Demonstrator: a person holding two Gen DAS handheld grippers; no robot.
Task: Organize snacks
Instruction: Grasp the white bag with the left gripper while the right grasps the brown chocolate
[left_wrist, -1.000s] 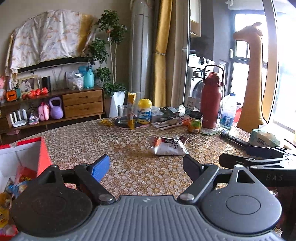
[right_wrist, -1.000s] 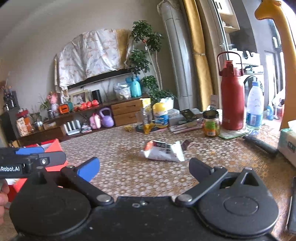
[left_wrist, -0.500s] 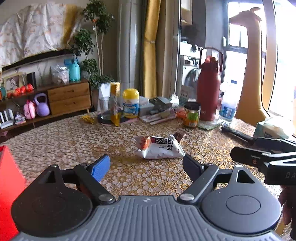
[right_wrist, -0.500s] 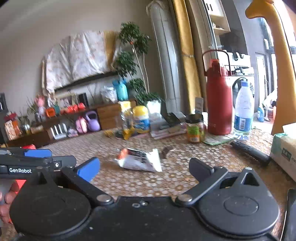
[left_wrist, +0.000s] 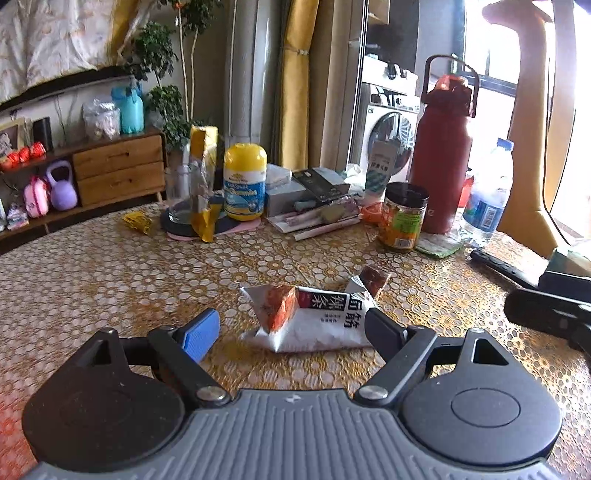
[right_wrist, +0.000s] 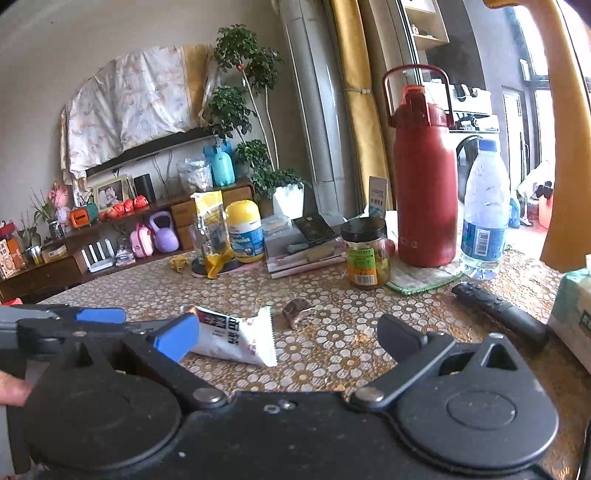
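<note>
Left wrist view: left gripper (left_wrist: 291, 330) spread wide, holding nothing; the white snack packet (left_wrist: 314, 317) lies flat on the patterned table (left_wrist: 110, 273) between its fingertips, ungrasped. A small brown wrapped piece (left_wrist: 373, 278) sits just beyond. Right wrist view: right gripper (right_wrist: 288, 332) likewise spread and empty, the packet (right_wrist: 236, 338) beside its blue finger. Judged: pickup pending, both snacks left to put away.

A white snack packet (left_wrist: 312, 317) with an orange picture panel and black Chinese lettering lies flat and crumpled on the patterned counter (left_wrist: 110, 273), one serrated end torn open. Just beyond it sits a small brown wrapped snack piece (right_wrist: 298, 312), apart from the packet.
</note>
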